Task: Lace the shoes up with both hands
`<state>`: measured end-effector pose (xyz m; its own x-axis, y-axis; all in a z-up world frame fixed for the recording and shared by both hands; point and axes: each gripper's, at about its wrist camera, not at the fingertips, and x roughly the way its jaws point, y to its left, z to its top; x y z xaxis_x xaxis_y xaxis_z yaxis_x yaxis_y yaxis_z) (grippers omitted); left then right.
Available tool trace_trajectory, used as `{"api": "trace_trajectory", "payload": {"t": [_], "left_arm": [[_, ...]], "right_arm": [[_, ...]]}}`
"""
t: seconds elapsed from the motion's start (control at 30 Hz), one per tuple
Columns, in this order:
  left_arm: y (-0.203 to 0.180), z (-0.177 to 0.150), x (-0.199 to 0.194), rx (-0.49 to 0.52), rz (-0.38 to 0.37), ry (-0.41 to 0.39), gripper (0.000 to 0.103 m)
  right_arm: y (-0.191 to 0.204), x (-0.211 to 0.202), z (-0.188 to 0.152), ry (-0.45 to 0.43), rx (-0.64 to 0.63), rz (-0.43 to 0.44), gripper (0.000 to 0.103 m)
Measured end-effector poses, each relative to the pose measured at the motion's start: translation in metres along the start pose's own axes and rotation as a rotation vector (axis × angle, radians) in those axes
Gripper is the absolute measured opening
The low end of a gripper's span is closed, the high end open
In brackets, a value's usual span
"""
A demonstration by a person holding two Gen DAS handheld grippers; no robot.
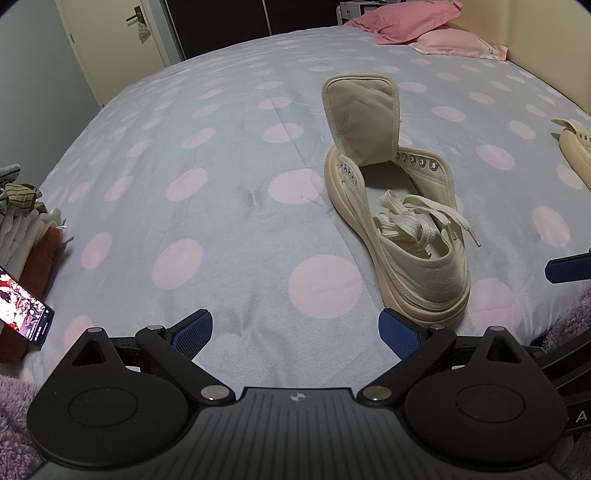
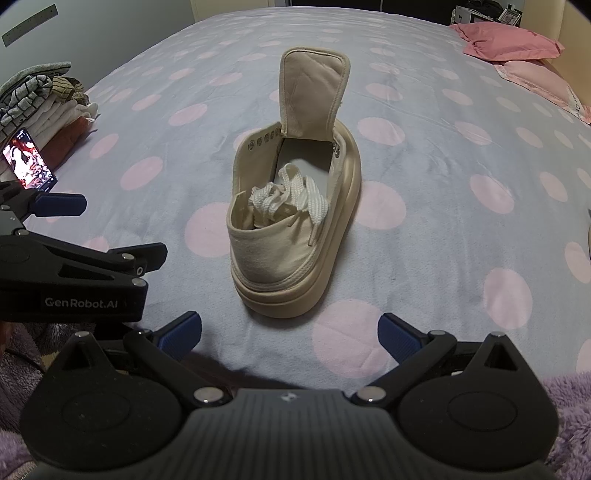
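A cream canvas shoe (image 1: 421,273) (image 2: 291,254) stands on the spotted bedspread (image 1: 221,184), heel toward me, with its tongue (image 1: 364,118) (image 2: 314,96) flipped upright. Its eyelets are bare. The white lace (image 1: 410,221) (image 2: 288,199) lies bunched inside the shoe, one end draped over the collar. My left gripper (image 1: 295,332) is open and holds nothing, just short of the heel and to its left. My right gripper (image 2: 290,332) is open too, right behind the heel. In the right wrist view the left tool's blue pad (image 2: 61,205) shows at the left edge.
A second cream shoe (image 1: 576,155) lies at the far right. A lit phone (image 1: 26,317) (image 2: 29,162) leans on a pile of folded clothes (image 2: 44,99) at the left. Pink pillows (image 1: 406,18) sit at the headboard. Purple fleece (image 2: 576,398) lines the near edge.
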<state>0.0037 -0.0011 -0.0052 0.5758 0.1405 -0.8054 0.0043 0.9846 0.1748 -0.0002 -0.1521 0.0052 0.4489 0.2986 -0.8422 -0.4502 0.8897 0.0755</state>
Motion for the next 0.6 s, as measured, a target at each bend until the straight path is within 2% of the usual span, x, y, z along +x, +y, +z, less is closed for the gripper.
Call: {"api": "trace_trajectory", "payload": {"t": [0.37, 0.47, 0.6], "left_arm": [[0.002, 0.012, -0.006, 0.002, 0.027, -0.08, 0.098], [0.005, 0.019, -0.005, -0.008, 0.002, -0.088, 0.098], [0.006, 0.034, -0.006, 0.032, -0.048, -0.086, 0.098]], "right_arm": [[-0.007, -0.007, 0.008, -0.075, -0.009, -0.039, 0.102], [-0.015, -0.01, 0.014, -0.104, 0.008, -0.038, 0.102], [-0.024, -0.017, 0.029, -0.14, 0.015, -0.027, 0.102]]}}
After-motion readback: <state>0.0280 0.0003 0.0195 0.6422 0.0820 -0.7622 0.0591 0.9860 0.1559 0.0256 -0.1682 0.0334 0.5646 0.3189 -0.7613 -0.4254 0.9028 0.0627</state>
